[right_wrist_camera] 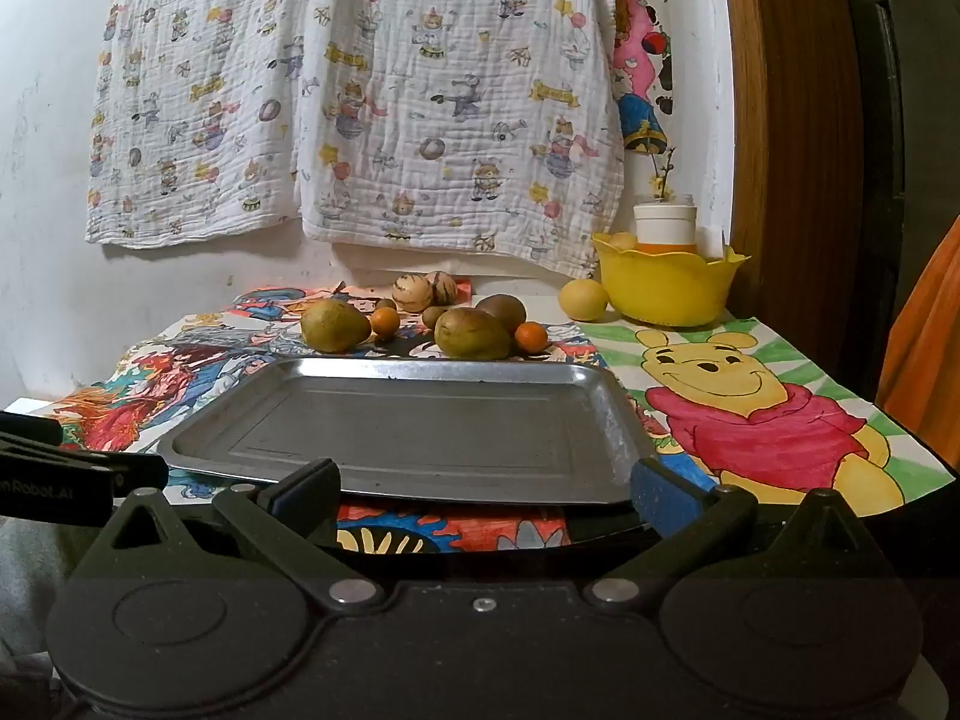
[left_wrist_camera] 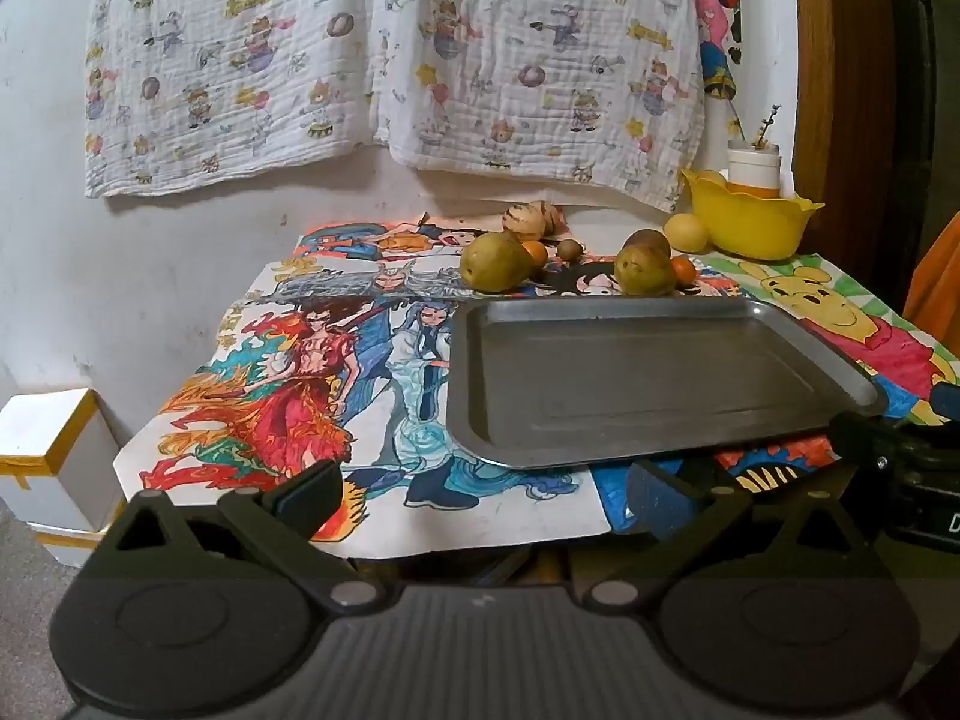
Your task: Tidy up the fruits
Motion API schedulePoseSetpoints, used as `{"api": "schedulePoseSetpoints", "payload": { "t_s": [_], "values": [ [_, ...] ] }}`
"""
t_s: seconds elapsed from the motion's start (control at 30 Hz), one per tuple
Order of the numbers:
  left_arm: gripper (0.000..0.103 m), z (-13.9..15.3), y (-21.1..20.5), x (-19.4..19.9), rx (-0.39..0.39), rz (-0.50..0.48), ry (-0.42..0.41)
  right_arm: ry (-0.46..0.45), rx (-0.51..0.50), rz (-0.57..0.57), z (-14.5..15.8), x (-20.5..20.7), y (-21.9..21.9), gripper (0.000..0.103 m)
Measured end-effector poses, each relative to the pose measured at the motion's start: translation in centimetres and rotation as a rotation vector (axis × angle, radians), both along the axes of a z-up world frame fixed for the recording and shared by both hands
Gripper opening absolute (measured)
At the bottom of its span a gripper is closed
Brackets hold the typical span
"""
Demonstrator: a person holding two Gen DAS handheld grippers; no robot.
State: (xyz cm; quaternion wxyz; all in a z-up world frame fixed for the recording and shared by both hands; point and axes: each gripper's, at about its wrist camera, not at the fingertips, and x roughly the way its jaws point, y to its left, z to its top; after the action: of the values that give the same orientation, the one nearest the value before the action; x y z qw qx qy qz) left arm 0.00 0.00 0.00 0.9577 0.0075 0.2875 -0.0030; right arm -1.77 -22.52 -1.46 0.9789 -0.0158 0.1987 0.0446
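Both the left gripper (left_wrist_camera: 480, 495) and right gripper (right_wrist_camera: 486, 489) hover with fingers spread, holding nothing. The pears (right_wrist_camera: 335, 325) sit on the tabletop just beyond the empty tray (right_wrist_camera: 420, 420), beside small oranges (right_wrist_camera: 384, 321). Pears look firm, rounded, likely to roll; grip across the widest belly, gently to avoid bruising.

we see our left gripper (left_wrist_camera: 480, 495) at the near edge, its jaws spread wide with nothing between them. just beyond lies an empty metal tray (left_wrist_camera: 660, 384) on a table covered in coloured cartoon drawings (left_wrist_camera: 288, 408). past the tray's far rim sit two green pears (left_wrist_camera: 495, 262) (left_wrist_camera: 645, 271), each with a small orange (left_wrist_camera: 534, 253) (left_wrist_camera: 683, 269) beside it. farther back are two striped melons (left_wrist_camera: 531, 220). far right stands a yellow bowl (left_wrist_camera: 750, 222), a yellow fruit (left_wrist_camera: 686, 232) touching its left side. a printed cloth (left_wrist_camera: 390, 60) hangs on the wall.
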Motion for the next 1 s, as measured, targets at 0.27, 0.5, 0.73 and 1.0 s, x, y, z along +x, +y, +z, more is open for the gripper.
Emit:
{"api": "schedulePoseSetpoints", "payload": {
  "t_s": [0.27, 0.5, 0.73, 1.0],
  "values": [
    [0.102, 0.0, 0.01, 0.01, -0.003, -0.001, 0.004, -0.001, 0.0, -0.002, 0.0, 0.02, 0.0, 0.103],
    [0.103, 0.0, 0.01, -0.01, -0.002, 0.0, 0.006, 0.002, 0.0, 0.0, -0.02, 0.01, 0.02, 0.103],
    [0.103, -0.01, 0.02, 0.0, -0.002, 0.001, 0.007, 0.0, 0.002, 0.001, -0.02, -0.04, 0.03, 0.103],
    [0.103, -0.01, 0.02, 0.01, -0.002, 0.001, 0.009, 0.001, 0.001, 0.0, 0.02, -0.09, 0.06, 0.103]
  ]
}}
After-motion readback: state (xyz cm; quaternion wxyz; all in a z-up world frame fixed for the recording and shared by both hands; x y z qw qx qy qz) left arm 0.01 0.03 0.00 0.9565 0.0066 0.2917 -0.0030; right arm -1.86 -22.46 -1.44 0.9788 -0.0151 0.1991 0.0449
